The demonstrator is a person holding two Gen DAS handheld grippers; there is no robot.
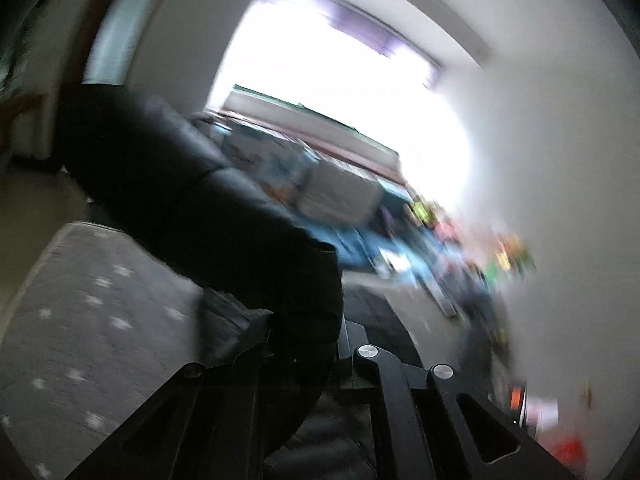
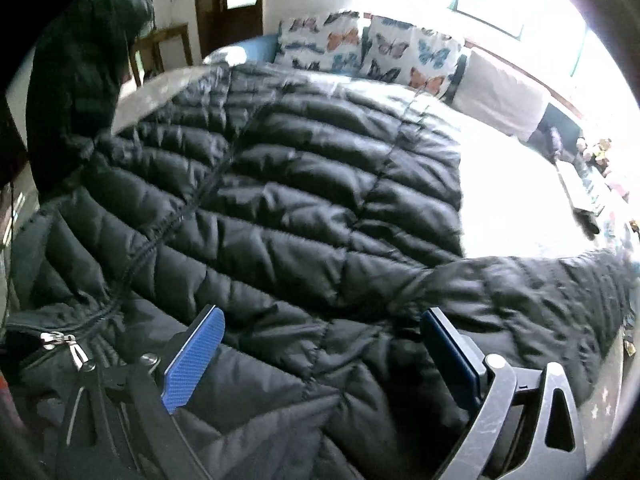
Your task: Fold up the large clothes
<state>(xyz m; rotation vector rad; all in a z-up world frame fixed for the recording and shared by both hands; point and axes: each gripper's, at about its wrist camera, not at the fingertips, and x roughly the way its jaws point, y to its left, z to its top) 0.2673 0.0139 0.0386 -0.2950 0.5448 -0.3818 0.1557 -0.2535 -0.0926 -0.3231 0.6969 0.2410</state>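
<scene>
A large black quilted puffer jacket (image 2: 304, 184) lies spread over the bed, zipper (image 2: 66, 344) at lower left, one sleeve (image 2: 540, 292) stretched to the right. My right gripper (image 2: 320, 344) is open just above the jacket near its collar end, blue pads (image 2: 196, 360) apart, nothing between them. In the blurred left wrist view my left gripper (image 1: 304, 344) is shut on the jacket's other sleeve (image 1: 192, 192), which is lifted off the bed and runs up and left from the fingers. That raised sleeve also shows in the right wrist view (image 2: 80, 80).
The bed has a grey star-print cover (image 1: 80, 300) and butterfly pillows (image 2: 360, 48) at its head. A bright window (image 1: 320, 72) is behind. Cluttered colourful items (image 1: 480, 264) line the wall side. A wooden door (image 2: 232, 0) and chair (image 2: 164, 52) stand at the far left.
</scene>
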